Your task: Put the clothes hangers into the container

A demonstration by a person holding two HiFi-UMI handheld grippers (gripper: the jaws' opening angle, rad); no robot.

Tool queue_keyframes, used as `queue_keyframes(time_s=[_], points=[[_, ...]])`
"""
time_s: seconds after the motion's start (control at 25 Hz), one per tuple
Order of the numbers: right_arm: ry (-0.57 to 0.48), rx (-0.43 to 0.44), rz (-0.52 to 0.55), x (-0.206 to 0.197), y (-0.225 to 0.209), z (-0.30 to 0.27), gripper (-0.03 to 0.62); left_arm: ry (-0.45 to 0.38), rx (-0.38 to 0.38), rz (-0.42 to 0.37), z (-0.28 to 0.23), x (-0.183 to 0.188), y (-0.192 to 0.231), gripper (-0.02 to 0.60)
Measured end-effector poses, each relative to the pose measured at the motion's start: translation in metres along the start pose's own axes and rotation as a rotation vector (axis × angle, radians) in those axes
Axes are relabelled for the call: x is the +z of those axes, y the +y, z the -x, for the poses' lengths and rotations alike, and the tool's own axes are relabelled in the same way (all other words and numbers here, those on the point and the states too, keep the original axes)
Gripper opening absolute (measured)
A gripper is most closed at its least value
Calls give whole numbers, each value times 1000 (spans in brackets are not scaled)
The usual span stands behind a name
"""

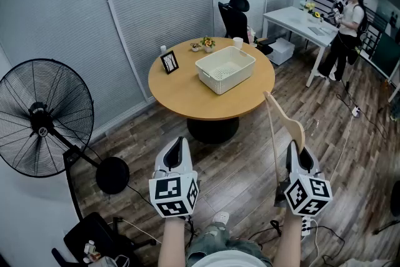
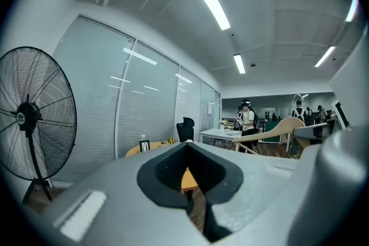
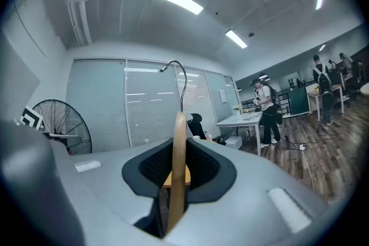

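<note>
A white perforated container (image 1: 235, 79) stands on the round wooden table (image 1: 181, 95) ahead of me. My right gripper (image 1: 294, 151) is shut on a wooden clothes hanger (image 1: 283, 126), held low over the floor short of the table. In the right gripper view the hanger (image 3: 179, 158) stands edge-on between the jaws with its metal hook (image 3: 176, 69) on top. The hanger (image 2: 278, 128) also shows at the right of the left gripper view. My left gripper (image 1: 179, 146) is shut and holds nothing, level with the right one.
A photo frame (image 1: 169, 61), small flowers (image 1: 206, 44) and a cup (image 1: 237, 42) sit at the table's far edge. A large standing fan (image 1: 44, 119) is at my left. Behind the table are a black chair (image 1: 236, 15), a white desk (image 1: 300, 22) and a person (image 1: 347, 28).
</note>
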State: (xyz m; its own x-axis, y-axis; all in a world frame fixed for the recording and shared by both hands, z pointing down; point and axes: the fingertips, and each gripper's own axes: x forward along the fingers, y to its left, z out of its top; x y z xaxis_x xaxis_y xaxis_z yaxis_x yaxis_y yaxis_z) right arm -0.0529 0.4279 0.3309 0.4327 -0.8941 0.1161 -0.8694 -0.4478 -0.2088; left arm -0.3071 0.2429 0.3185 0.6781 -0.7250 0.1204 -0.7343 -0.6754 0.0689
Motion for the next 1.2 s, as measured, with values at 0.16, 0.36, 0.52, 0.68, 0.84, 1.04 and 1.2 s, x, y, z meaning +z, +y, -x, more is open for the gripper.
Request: queue_keyframes(time_s=[0.16,0.36,0.52,0.68,0.84,1.04,1.2], points=[[4,4,3,-3,4,-4,83,0,-5,2,-3,-1,2,2],[14,2,4,-6,2,-10,83,7,-7,2,-9,-3,2,2],[19,0,5,-7,1,-21,83,11,-10,3,-21,-3,4,2],[21,0,6,-9,1,-37,83,13,-17,4,-38,-3,6,2],[8,10,-12,-7,2,-60,84,15,-22,5,-60,-3,12,2],[2,-4,-13,-3,5,-89,84,16,-39,-14,-89,1,21,2],[5,-10,-12,-5,8,-110,84,17,-41,-17,-109,3,31,2]])
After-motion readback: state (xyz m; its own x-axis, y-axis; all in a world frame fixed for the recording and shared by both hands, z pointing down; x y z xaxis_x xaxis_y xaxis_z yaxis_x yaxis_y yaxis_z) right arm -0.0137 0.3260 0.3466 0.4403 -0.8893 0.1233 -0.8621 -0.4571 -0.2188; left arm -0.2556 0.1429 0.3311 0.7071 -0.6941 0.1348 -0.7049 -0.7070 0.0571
